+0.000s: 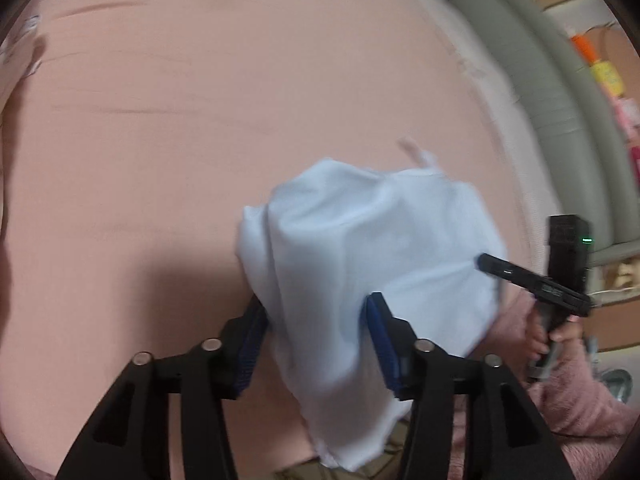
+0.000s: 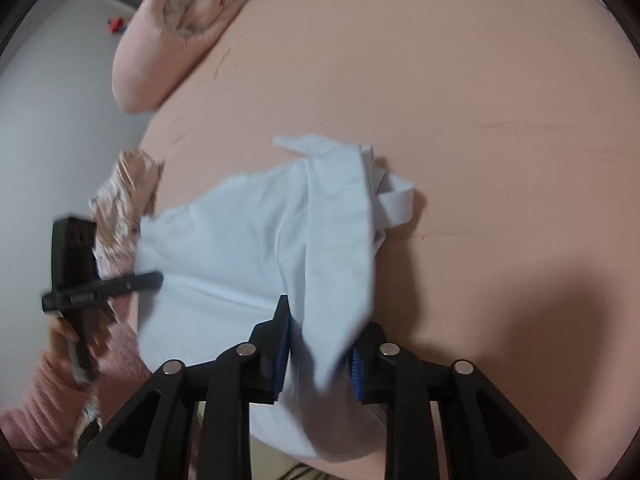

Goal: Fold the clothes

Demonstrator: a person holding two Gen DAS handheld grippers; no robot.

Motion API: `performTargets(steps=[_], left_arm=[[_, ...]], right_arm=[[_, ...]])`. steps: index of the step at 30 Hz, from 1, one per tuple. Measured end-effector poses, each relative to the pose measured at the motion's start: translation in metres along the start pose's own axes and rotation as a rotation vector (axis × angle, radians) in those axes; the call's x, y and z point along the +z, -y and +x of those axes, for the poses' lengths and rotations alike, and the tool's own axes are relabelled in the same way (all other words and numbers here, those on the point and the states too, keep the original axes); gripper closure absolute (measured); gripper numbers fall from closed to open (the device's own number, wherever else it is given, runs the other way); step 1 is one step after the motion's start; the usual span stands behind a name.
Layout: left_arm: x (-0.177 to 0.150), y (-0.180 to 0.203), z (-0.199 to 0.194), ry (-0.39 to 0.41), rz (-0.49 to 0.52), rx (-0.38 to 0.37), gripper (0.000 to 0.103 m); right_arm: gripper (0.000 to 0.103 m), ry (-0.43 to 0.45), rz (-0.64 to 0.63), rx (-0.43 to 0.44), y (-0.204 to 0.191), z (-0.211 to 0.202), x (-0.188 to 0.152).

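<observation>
A white garment [image 1: 360,240] lies bunched on the pink bed sheet [image 1: 200,120], its lower edge hanging over the near side of the bed. My left gripper [image 1: 316,312] stands wide, and the cloth sags loosely between its blue pads. In the right wrist view the same garment [image 2: 240,240] shows a folded strip and a loop at its far end. My right gripper [image 2: 320,332] has a narrower gap, with a flap of the cloth lying loose in it. Each view also shows a black finger [image 1: 520,276] of the other gripper over the cloth, held by a hand in a pink fleece sleeve [image 1: 580,400].
A pink pillow [image 2: 168,40] sits at the far corner of the bed. A patterned pink cloth [image 2: 120,200] lies at the bed's edge by the white wall. A grey padded bed end [image 1: 540,100] runs along the other side, with cluttered shelves behind it.
</observation>
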State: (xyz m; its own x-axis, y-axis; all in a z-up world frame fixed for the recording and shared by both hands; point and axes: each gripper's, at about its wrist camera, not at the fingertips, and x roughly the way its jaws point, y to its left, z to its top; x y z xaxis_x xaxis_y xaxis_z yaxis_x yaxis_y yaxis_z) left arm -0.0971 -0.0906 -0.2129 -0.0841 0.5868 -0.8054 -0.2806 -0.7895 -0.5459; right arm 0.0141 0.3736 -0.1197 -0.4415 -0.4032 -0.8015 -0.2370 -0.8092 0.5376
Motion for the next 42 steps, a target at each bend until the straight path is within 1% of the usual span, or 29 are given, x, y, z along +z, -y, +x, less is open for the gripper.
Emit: performTargets(steps=[1, 2, 3, 4, 5, 6, 8, 9, 11, 12, 13, 14, 15, 16, 17, 18, 20, 22, 23, 26, 29, 31, 34, 36, 38, 40, 42], left_arm=[[-0.006, 0.001, -0.006, 0.037, 0.011, 0.011, 0.031], [-0.013, 0.002, -0.011, 0.071, 0.016, 0.021, 0.028], [-0.019, 0.004, -0.014, 0.103, 0.018, 0.031, 0.028], [-0.026, 0.004, -0.014, 0.126, 0.022, 0.011, 0.028], [-0.032, 0.005, -0.01, 0.134, 0.026, 0.004, 0.028], [-0.032, 0.005, 0.0, 0.128, 0.005, 0.003, 0.028], [-0.026, 0.003, 0.021, 0.104, -0.058, -0.007, 0.027], [-0.023, 0.003, 0.032, 0.092, -0.09, -0.012, 0.02], [-0.016, 0.003, 0.038, 0.115, -0.128, -0.06, 0.018], [-0.013, 0.006, 0.042, 0.12, -0.125, -0.068, 0.019], [-0.009, 0.013, 0.046, 0.125, -0.104, -0.07, 0.023], [-0.009, 0.02, 0.046, 0.129, -0.079, -0.064, 0.057], [-0.01, 0.025, 0.045, 0.132, -0.054, -0.054, 0.064], [-0.01, 0.03, 0.043, 0.134, -0.029, -0.043, 0.067], [-0.014, 0.03, 0.04, 0.142, -0.026, -0.049, 0.072], [-0.022, 0.027, 0.034, 0.149, -0.036, -0.057, 0.074], [-0.024, 0.037, 0.025, 0.162, -0.01, -0.044, 0.075], [-0.018, 0.056, 0.02, 0.17, 0.027, -0.05, 0.076], [-0.011, 0.066, 0.018, 0.17, 0.043, -0.064, 0.076], [0.019, 0.108, 0.022, 0.168, 0.1, -0.116, 0.076], [0.063, 0.154, 0.039, 0.175, 0.177, -0.147, 0.076], [0.094, 0.184, 0.054, 0.174, 0.2, -0.168, 0.076], [0.138, 0.233, 0.079, 0.177, 0.254, -0.201, 0.075], [0.167, 0.265, 0.099, 0.189, 0.286, -0.203, 0.075], [0.195, 0.295, 0.122, 0.202, 0.297, -0.21, 0.075], [0.22, 0.321, 0.149, 0.205, 0.301, -0.221, 0.076], [0.239, 0.342, 0.176, 0.2, 0.299, -0.217, 0.076]], right_arm=[[0.072, 0.034, -0.026, -0.023, -0.003, -0.009, 0.001], [0.069, 0.073, -0.05, -0.036, -0.005, -0.018, 0.002], [0.06, 0.109, -0.056, -0.041, -0.004, -0.025, 0.003], [0.045, 0.136, -0.057, -0.04, -0.002, -0.03, 0.004], [0.035, 0.131, -0.05, -0.021, 0.002, -0.029, 0.007], [0.035, 0.086, -0.046, -0.005, 0.005, -0.02, 0.009], [0.035, -0.055, -0.029, 0.012, 0.008, 0.011, 0.01], [0.033, -0.102, -0.029, 0.018, 0.009, 0.024, 0.009], [0.033, -0.081, -0.048, 0.033, 0.006, 0.025, 0.011], [0.033, -0.078, -0.049, 0.048, 0.005, 0.026, 0.013], [0.035, -0.075, -0.05, 0.063, 0.004, 0.026, 0.015], [0.054, -0.076, -0.05, 0.085, 0.003, 0.027, 0.017], [0.073, -0.089, -0.044, 0.122, 0.002, 0.03, 0.019], [0.092, -0.11, -0.032, 0.155, 0.0, 0.036, 0.019], [0.092, -0.13, -0.022, 0.171, -0.002, 0.043, 0.018], [0.093, -0.128, -0.024, 0.171, -0.006, 0.047, 0.016], [0.094, -0.099, -0.015, 0.189, -0.011, 0.041, 0.016], [0.094, -0.041, -0.012, 0.232, -0.019, 0.023, 0.018], [0.094, -0.016, -0.016, 0.247, -0.023, 0.013, 0.021], [0.094, 0.026, -0.058, 0.25, -0.027, -0.024, 0.037], [0.094, 0.043, -0.081, 0.266, -0.01, -0.06, 0.064], [0.094, 0.061, -0.108, 0.192, 0.005, -0.083, 0.082], [0.094, 0.109, -0.111, 0.095, 0.032, -0.128, 0.112], [0.094, 0.144, -0.119, 0.025, 0.048, -0.155, 0.132], [0.094, 0.167, -0.128, -0.056, 0.07, -0.178, 0.149], [0.094, 0.174, -0.124, -0.112, 0.089, -0.189, 0.166], [0.094, 0.177, -0.116, -0.16, 0.107, -0.195, 0.184]])
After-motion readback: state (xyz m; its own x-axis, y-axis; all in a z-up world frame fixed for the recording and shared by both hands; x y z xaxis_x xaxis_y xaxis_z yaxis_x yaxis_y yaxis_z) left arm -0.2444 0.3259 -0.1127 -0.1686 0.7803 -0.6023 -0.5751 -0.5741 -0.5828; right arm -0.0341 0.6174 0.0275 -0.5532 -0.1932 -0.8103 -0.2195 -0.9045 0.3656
